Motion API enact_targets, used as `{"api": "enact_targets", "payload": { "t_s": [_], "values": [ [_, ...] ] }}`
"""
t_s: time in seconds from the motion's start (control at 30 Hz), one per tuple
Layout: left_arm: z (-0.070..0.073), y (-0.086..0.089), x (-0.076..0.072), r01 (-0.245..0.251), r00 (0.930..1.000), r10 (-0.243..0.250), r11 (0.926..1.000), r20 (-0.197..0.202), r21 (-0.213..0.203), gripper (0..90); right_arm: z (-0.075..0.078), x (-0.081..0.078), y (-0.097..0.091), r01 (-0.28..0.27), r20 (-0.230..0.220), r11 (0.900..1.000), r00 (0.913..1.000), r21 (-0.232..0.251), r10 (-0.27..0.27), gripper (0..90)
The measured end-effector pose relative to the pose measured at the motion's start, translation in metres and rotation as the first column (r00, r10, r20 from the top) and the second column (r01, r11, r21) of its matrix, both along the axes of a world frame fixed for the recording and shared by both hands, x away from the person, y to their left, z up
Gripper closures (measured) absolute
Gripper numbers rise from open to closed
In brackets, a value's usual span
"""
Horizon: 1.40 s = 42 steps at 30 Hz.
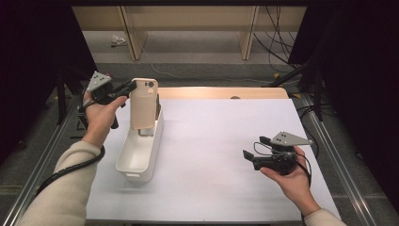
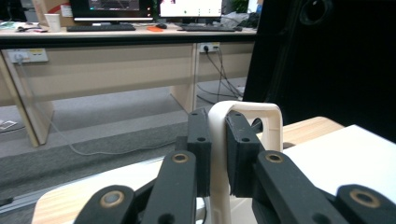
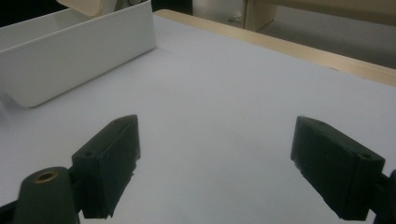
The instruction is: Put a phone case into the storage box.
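From the high view I see my left gripper (image 1: pixel 128 88) clamped on the top edge of a beige phone case (image 1: pixel 143 103), which stands nearly upright with its long axis vertical and its lower end down inside the white bin (image 1: pixel 127 162) near the bench's far left corner. The bin runs lengthwise from the near side towards the far edge. I judge the case must go straight down along its own length, so the left hand is the one that matters; my right gripper (image 1: pixel 251 155) rests well apart, near the right edge. The left gripper view shows what the high view cannot: both pads pressed flat on the thin case wall (image 2: pixel 219 154), camera cutout above them. In the right gripper view my jaws stand wide open over bare bench (image 3: pixel 233 93), nothing between them, the bin's side wall (image 3: pixel 74 65) off to the upper left.
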State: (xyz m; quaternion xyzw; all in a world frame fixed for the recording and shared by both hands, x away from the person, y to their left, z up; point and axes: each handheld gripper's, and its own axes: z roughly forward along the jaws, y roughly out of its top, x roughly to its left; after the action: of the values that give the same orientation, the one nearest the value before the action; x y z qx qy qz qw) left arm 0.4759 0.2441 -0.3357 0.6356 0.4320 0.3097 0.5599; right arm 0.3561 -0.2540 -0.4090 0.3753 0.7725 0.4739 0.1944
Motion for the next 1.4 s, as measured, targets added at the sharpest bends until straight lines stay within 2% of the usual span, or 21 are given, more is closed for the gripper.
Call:
{"api": "enact_targets", "payload": {
  "t_s": [0.77,1.4],
  "values": [
    [-0.021,0.003,0.017,-0.019,0.9987,0.019,0.9998,-0.047,0.001,81.4,-0.001,0.0,0.0,-0.002,-0.001,1.0,1.0,0.005,0.002,16.7],
    [-0.033,0.004,0.025,-0.004,0.9972,0.005,0.9999,-0.075,0.012,81.3,-0.001,0.001,0.001,-0.001,-0.004,1.0,1.0,-0.002,0.001,16.7]
  ]
}}
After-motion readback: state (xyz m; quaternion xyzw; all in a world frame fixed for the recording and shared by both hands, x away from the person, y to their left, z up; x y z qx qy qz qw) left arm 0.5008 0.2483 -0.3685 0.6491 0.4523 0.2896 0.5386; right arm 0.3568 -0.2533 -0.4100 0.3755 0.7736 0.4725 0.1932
